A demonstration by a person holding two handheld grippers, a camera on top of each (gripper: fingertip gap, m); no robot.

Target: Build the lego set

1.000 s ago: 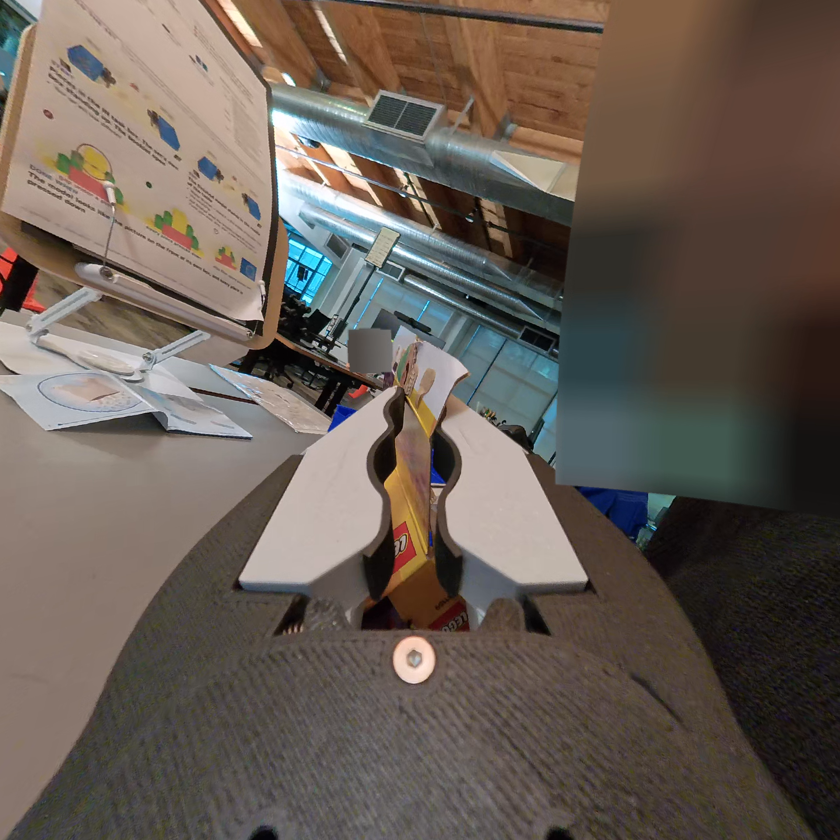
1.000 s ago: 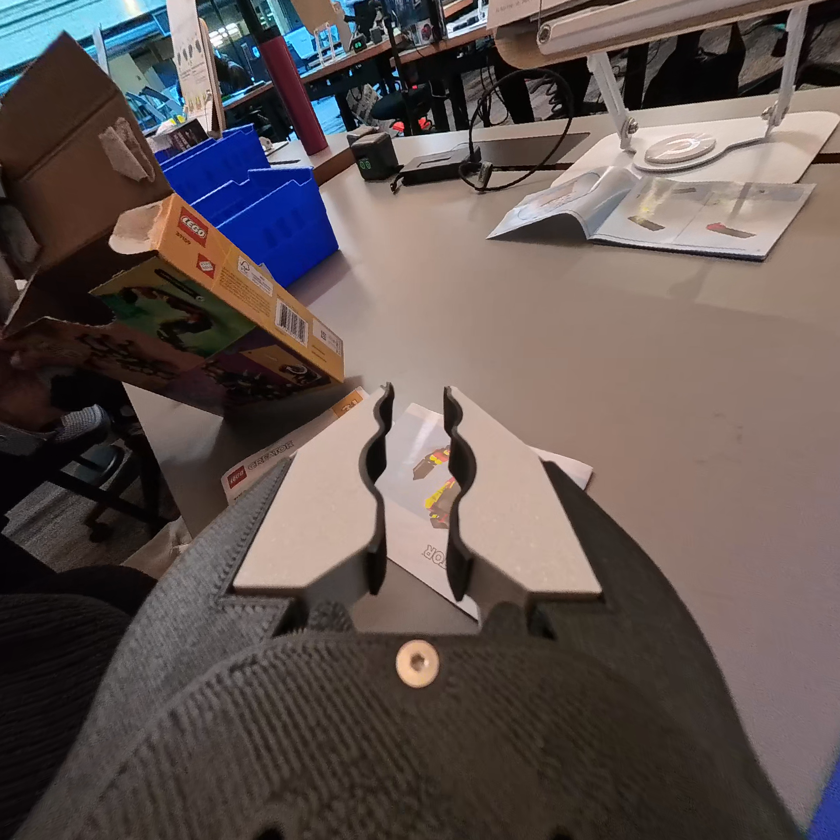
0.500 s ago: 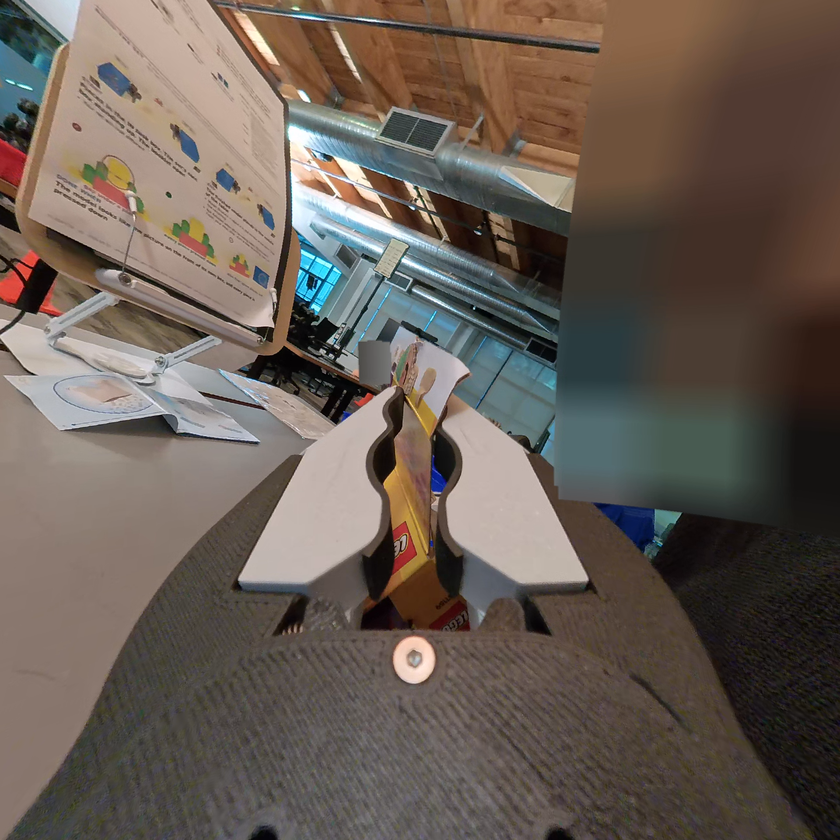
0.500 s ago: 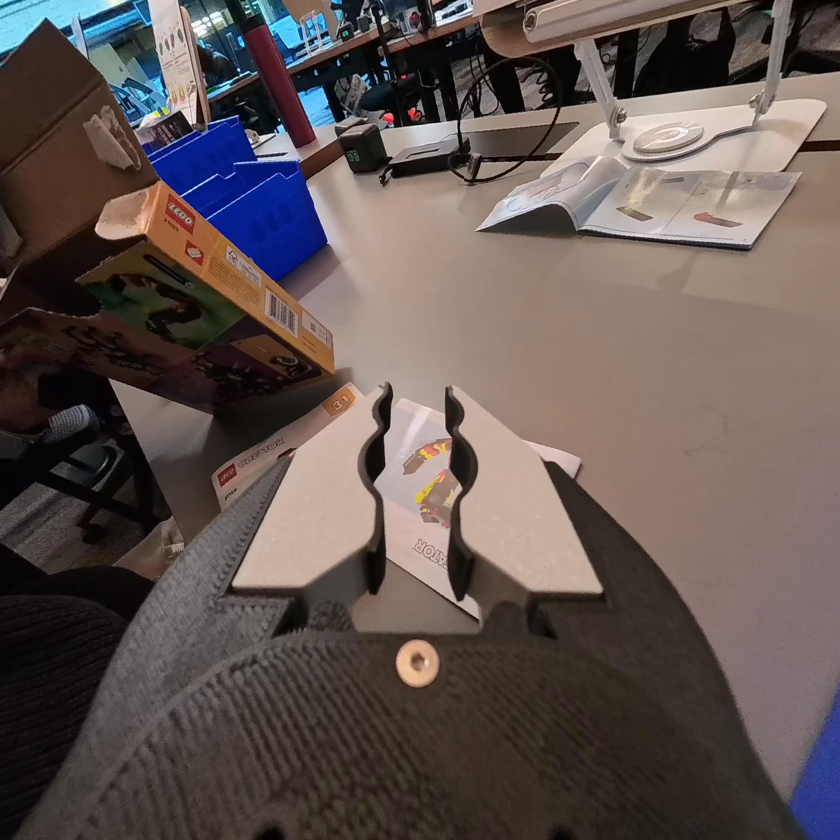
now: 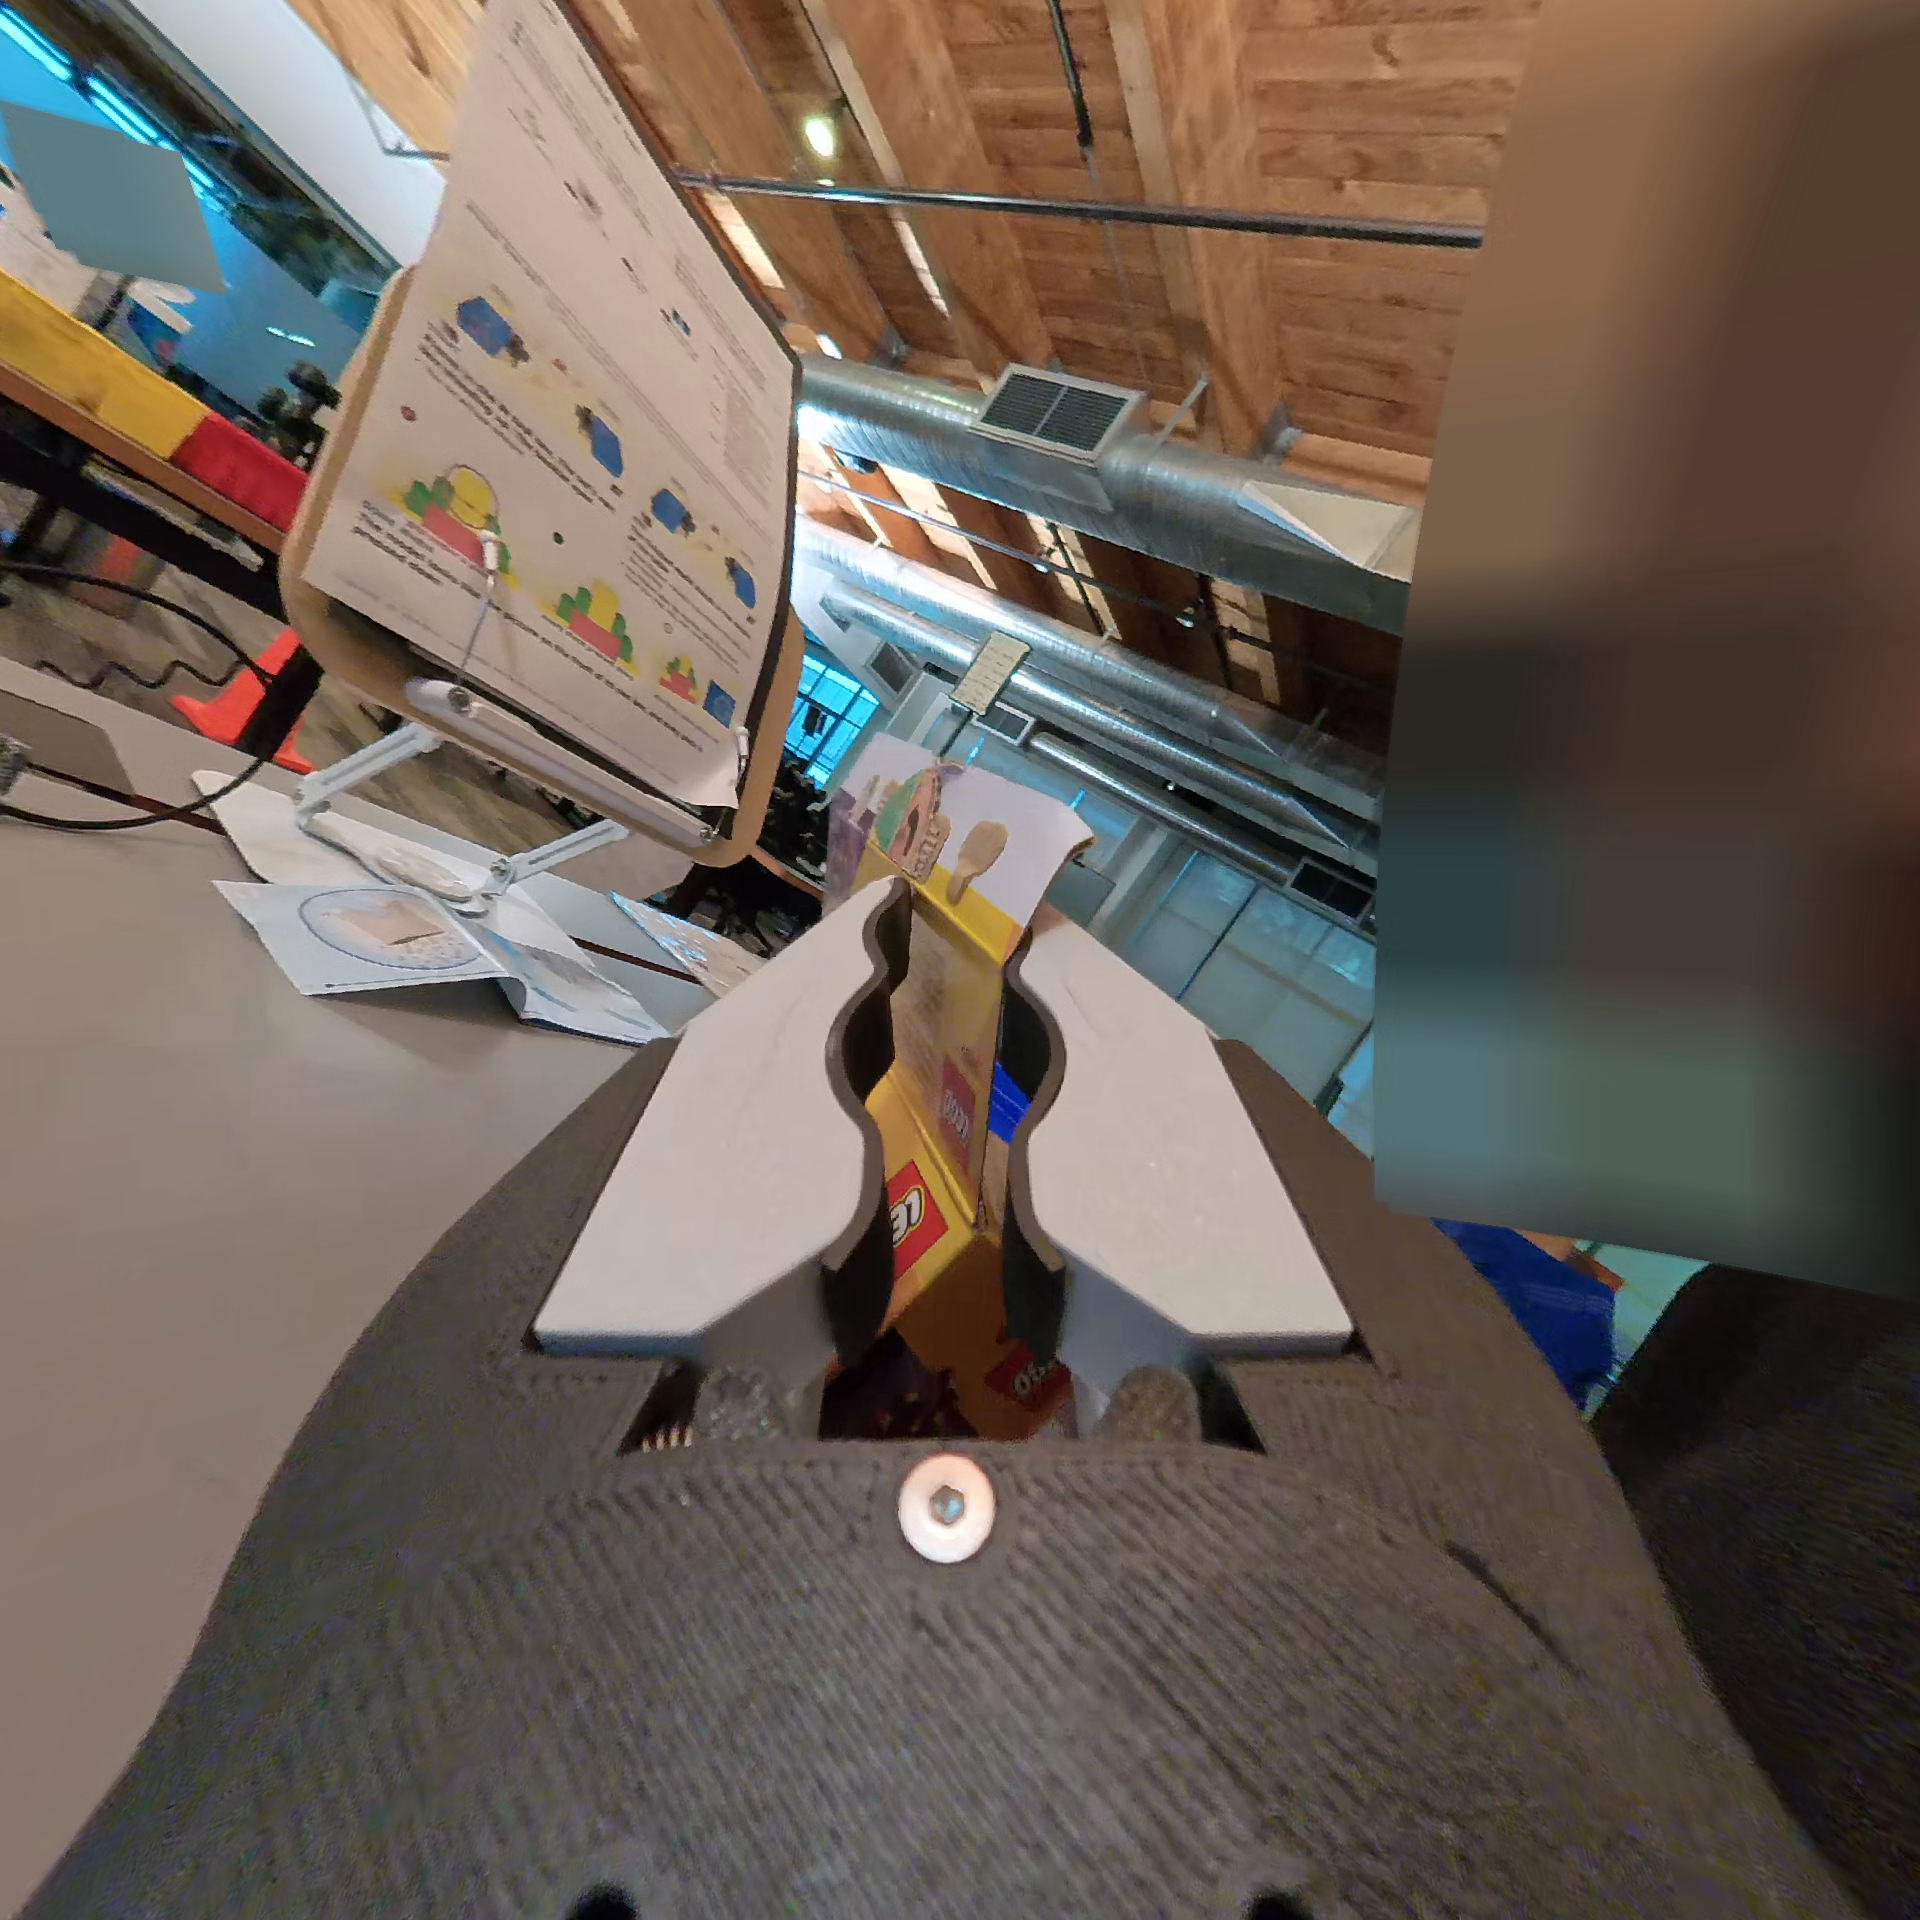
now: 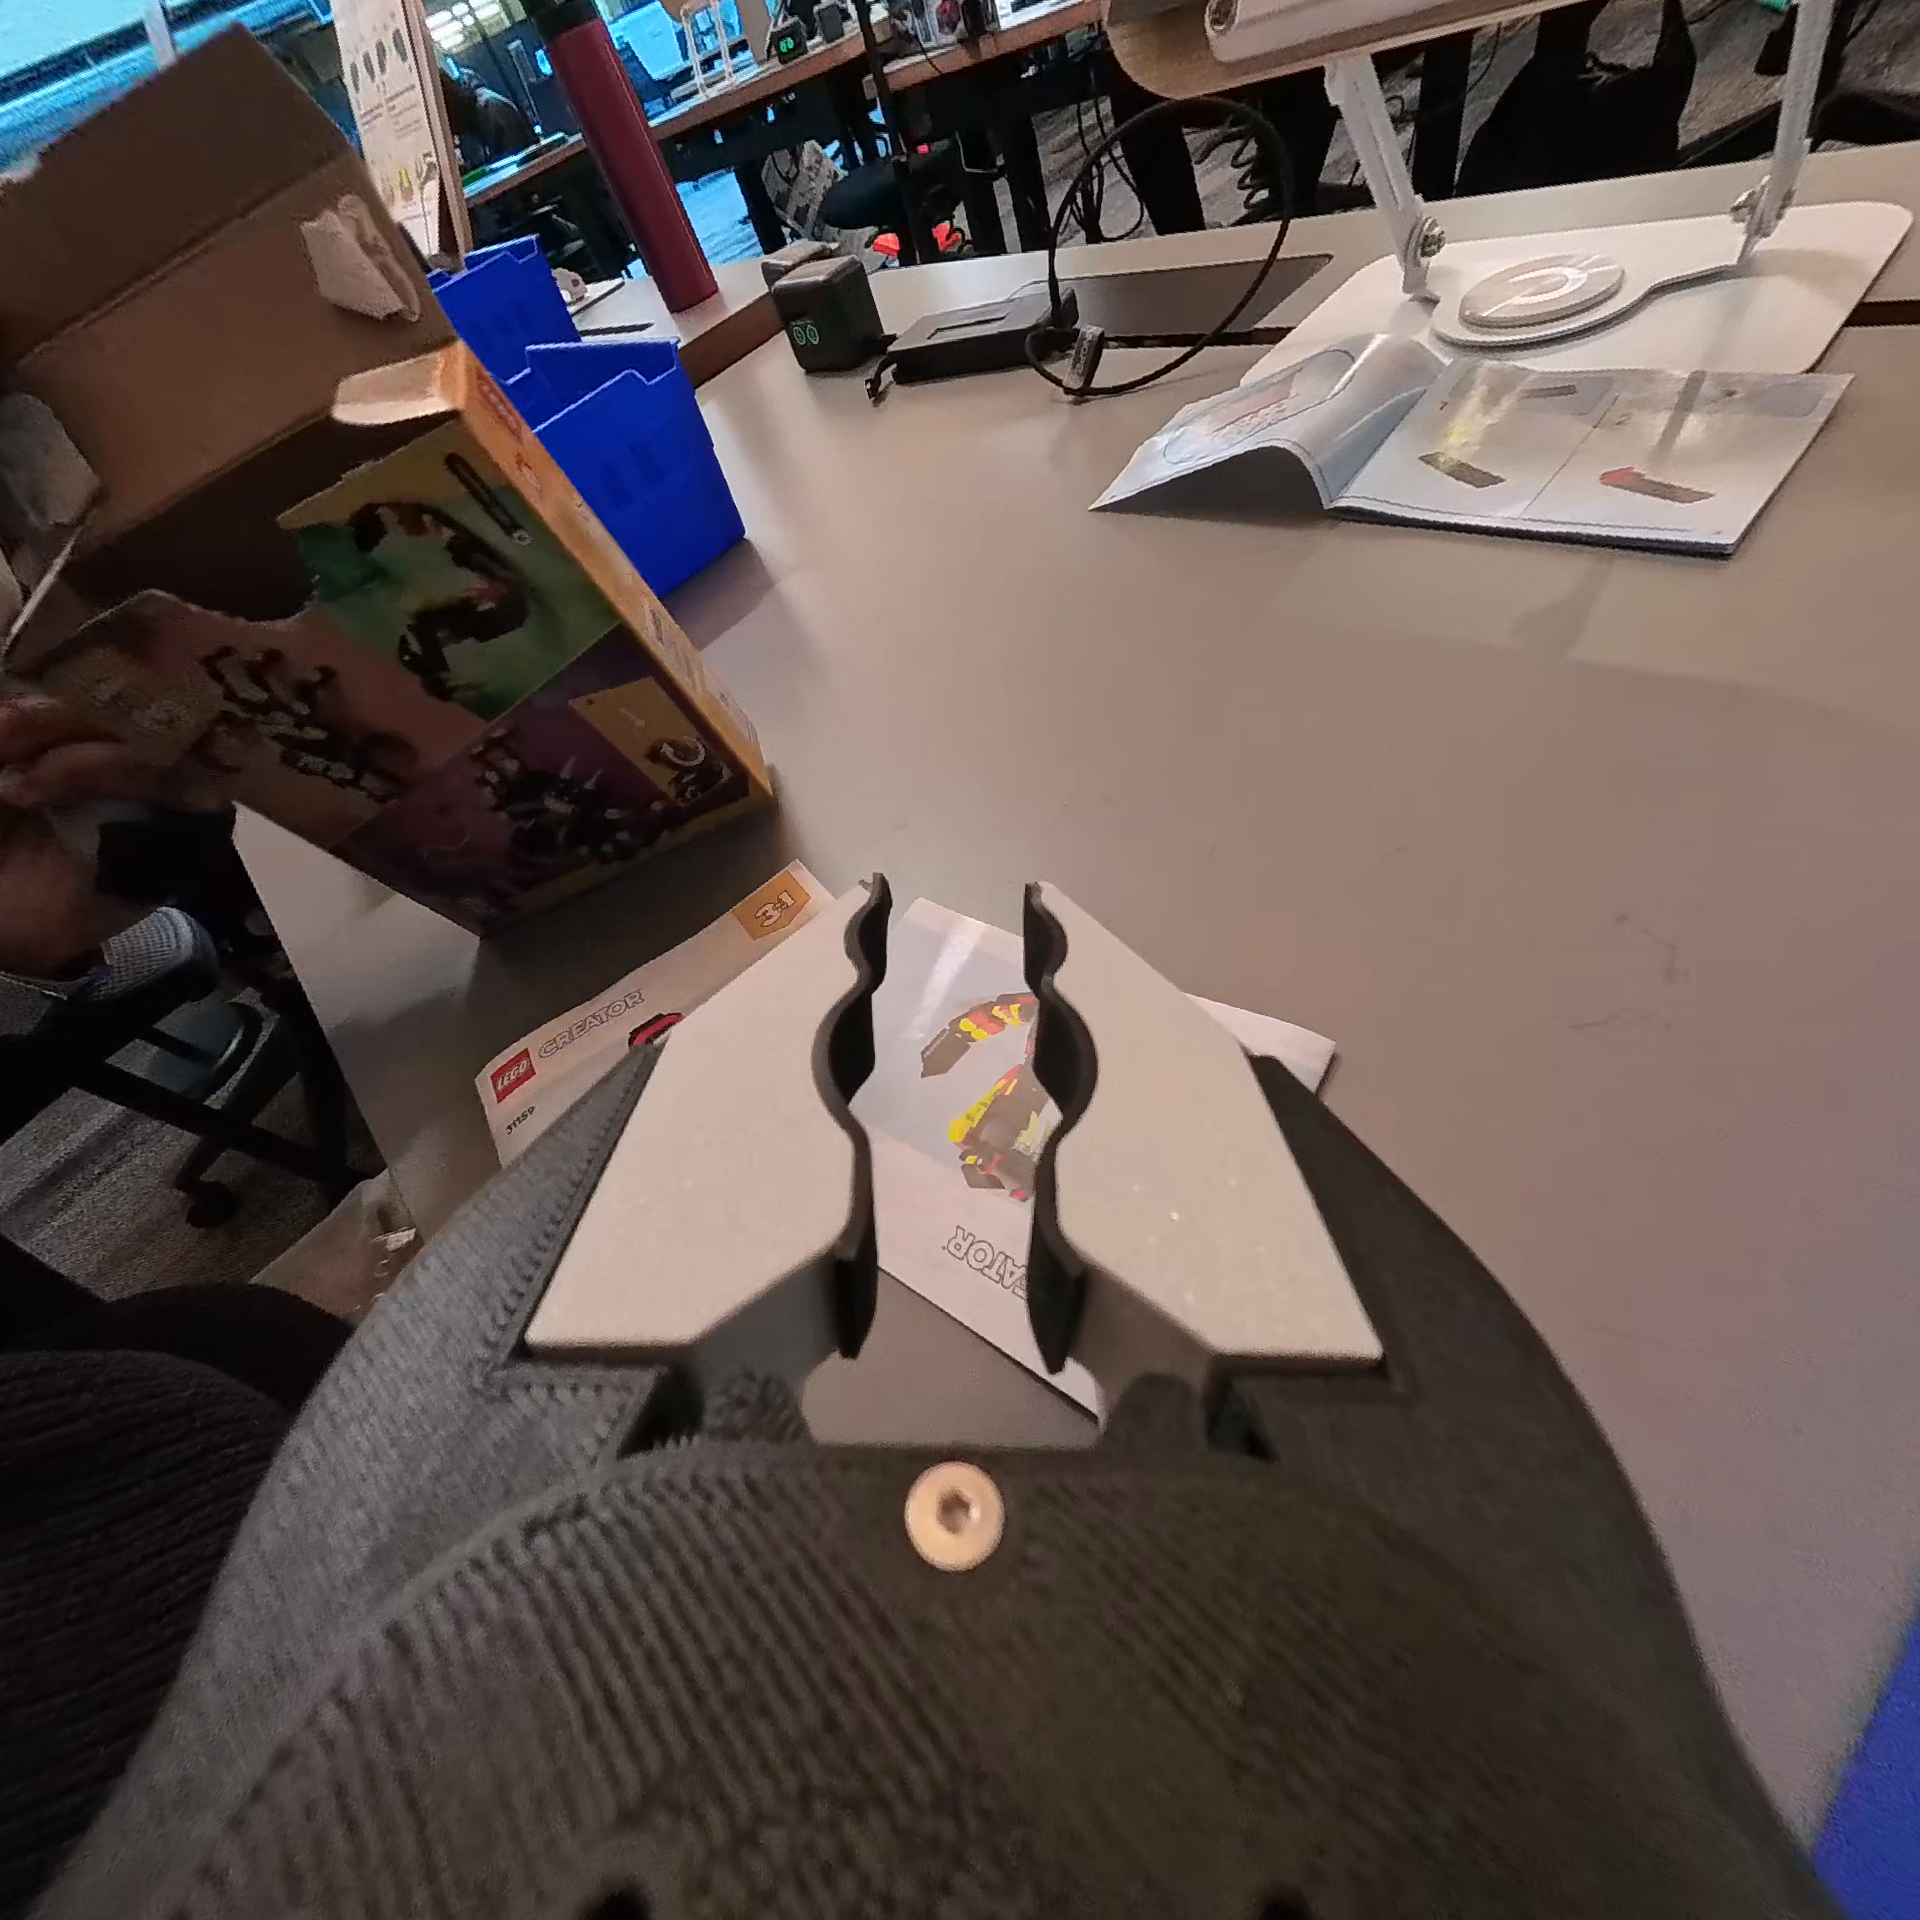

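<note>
My left gripper (image 5: 961,914) is shut on a flap of the yellow lego box (image 5: 935,1049) and points up toward the ceiling. In the right wrist view the box (image 6: 468,644) hangs tilted at the table's left edge, open end up, lower corner close to the grey table (image 6: 1351,831). My right gripper (image 6: 956,904) is open and empty, just above a white instruction booklet (image 6: 966,1049). A second booklet (image 6: 582,1049) lies partly under it to the left. No loose bricks show.
An open booklet (image 6: 1507,457) lies before a white stand base (image 6: 1558,281); the stand holds a picture sheet (image 5: 561,436). Blue bins (image 6: 634,457), a brown cardboard box (image 6: 187,239) and black devices with a cable (image 6: 966,332) sit at the back left. Tip to tip, the grippers are about 30 cm apart.
The left gripper has swung with the box; the box now tips more steeply, its lower corner nearer the table. The right gripper has hardly moved and stays open.
</note>
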